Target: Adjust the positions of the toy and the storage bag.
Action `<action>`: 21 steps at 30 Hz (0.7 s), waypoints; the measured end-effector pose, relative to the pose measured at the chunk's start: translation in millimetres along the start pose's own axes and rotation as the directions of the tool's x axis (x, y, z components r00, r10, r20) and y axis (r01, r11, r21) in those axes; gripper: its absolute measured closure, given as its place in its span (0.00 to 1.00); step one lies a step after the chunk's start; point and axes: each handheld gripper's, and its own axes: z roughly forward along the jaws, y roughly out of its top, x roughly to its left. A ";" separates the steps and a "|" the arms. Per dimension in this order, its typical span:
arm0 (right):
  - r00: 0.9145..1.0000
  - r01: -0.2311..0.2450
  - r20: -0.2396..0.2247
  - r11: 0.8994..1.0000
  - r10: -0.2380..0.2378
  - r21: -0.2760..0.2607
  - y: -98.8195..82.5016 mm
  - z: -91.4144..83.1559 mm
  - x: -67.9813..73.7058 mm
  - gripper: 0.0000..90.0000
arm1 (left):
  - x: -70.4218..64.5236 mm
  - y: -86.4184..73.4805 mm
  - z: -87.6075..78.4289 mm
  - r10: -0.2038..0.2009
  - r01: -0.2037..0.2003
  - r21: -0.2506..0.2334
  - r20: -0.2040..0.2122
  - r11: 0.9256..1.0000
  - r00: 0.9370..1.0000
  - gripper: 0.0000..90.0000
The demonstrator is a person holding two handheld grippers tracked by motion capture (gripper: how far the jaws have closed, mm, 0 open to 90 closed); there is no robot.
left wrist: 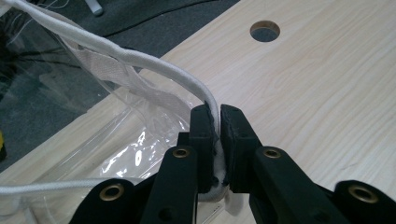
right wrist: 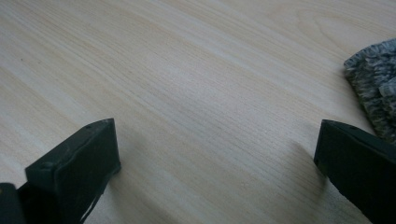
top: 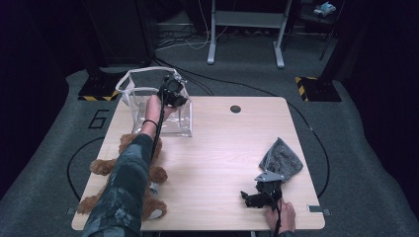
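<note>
Wooden worktop (top: pixel 222 148) carries a clear bag (top: pixel 170 121); left hand-held gripper (left wrist: pixel 217 122) pinches its white rim. Teddy bear (top: pixel 101 168) nearby. Right hand-held gripper (top: pixel 253 196) open beside grey cloth (top: pixel 281 158).

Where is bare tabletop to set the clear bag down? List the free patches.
The broad middle of the table is free, between the clear bag, the round hole and the grey cloth. The far right corner is bare too. The near left is crowded by the teddy bear; the right gripper sits near right.
</note>
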 end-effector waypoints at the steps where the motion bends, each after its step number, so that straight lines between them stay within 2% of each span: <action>1: 1.000 0.000 0.000 1.000 0.000 0.000 0.0 0.0 0.0 0.00 | -1.6 0.7 0.8 -0.005 0.005 -0.007 0.000 1.000 1.000 0.93; 8: 1.000 0.000 -0.001 1.000 0.000 0.001 0.0 -0.1 0.0 0.00 | -9.7 5.3 3.0 0.028 -0.028 -0.015 0.023 1.000 0.999 0.93; 21: 1.000 -0.001 -0.001 1.000 0.001 0.000 0.1 0.0 -0.1 0.00 | -31.7 20.0 9.4 0.086 -0.085 -0.020 0.074 0.996 0.994 0.92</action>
